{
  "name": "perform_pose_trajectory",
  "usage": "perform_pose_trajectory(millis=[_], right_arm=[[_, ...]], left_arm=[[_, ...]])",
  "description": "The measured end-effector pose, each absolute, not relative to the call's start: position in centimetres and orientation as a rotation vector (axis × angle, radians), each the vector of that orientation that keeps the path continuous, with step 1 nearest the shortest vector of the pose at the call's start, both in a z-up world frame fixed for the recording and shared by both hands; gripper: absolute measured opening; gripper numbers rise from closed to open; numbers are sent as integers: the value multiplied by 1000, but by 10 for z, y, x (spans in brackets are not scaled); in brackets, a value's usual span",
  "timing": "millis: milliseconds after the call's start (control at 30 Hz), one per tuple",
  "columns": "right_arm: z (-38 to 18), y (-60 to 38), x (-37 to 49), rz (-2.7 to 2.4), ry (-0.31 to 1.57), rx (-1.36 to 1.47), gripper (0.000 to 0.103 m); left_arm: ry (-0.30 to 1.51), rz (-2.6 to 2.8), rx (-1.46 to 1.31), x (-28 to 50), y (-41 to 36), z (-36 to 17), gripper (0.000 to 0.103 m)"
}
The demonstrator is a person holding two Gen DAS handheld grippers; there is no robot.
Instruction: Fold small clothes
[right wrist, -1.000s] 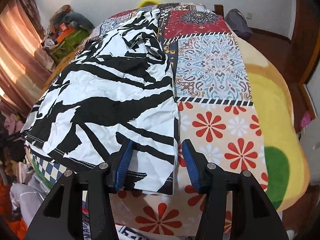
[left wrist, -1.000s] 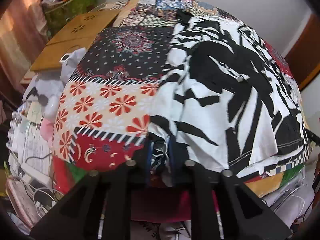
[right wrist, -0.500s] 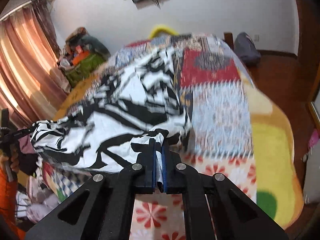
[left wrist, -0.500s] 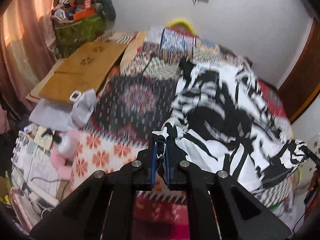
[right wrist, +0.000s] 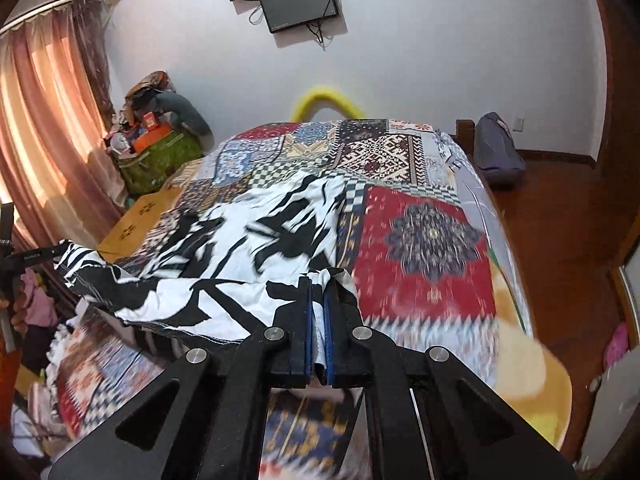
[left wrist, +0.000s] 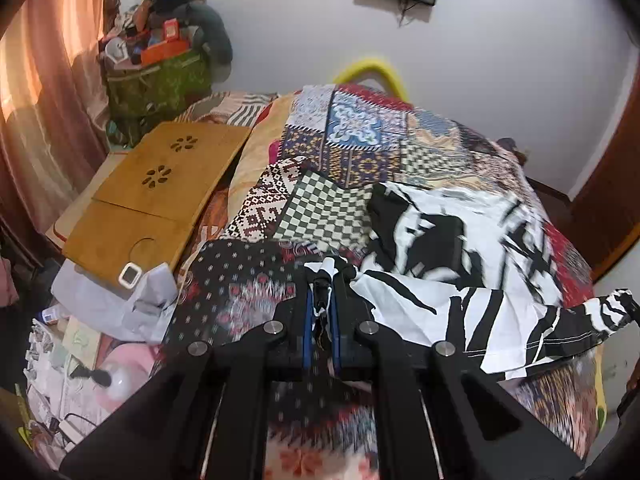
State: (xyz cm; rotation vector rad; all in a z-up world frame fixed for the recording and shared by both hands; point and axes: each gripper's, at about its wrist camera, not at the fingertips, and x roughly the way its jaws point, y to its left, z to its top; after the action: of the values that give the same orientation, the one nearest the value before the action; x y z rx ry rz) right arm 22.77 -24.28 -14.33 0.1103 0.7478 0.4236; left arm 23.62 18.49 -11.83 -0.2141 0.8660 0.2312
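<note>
A black-and-white patterned garment (left wrist: 460, 264) lies on the patchwork bedspread (left wrist: 360, 148); it also shows in the right wrist view (right wrist: 248, 248). My left gripper (left wrist: 321, 280) is shut on its near left corner. My right gripper (right wrist: 319, 284) is shut on its near right corner. The near hem is lifted off the bed and hangs taut between the two grippers, while the far part rests on the bed. The right gripper holding the corner shows at the right edge of the left wrist view (left wrist: 624, 300).
A wooden lap desk (left wrist: 156, 196) lies at the bed's left edge beside clutter on the floor. A green bag (right wrist: 160, 160) with piled items stands by the curtain. A dark backpack (right wrist: 496, 152) sits on the wooden floor at right. A screen (right wrist: 300, 4) hangs on the far wall.
Both grippers closed on the garment's near corners, the right from open. They then lifted the hem and carried it forward over the bed.
</note>
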Motion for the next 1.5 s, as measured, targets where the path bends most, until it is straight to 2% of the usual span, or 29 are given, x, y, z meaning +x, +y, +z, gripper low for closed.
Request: perform_pose_trajectory(millis=[300,800,833,933,967,1033,1100,1167,1333,1500], right_arm=[[-168,-221,310,406,790,58,4],[-172,-208,428,385,773,139,4],[-171,-208,431,373,763,145,5],[-166,-206,435,343,764,154,16],[-165,-206,436,336,771,151,22],[-154,-208,429,294,745,134,67],[-143,-213,420,300,677,124,69],[-135,-218,408,309,680,111,69],[-149,-225,377,361,745,87,69],[-206,-224,341,397,910,84,69]], left_arm=[[943,288,-213,330,202,-172,7],[941,345,-296,447,233,-190,9],[944,350,-307,452,236,-191,11],[962,382,-324,462,241,-189,31],[960,391,-320,463,243,-185,45],[912,416,-295,456,243,-172,62],[877,438,-254,446,240,-161,76],[876,430,-237,437,240,-156,80],[938,375,-223,401,232,-171,82],[1063,322,-221,371,219,-219,82]])
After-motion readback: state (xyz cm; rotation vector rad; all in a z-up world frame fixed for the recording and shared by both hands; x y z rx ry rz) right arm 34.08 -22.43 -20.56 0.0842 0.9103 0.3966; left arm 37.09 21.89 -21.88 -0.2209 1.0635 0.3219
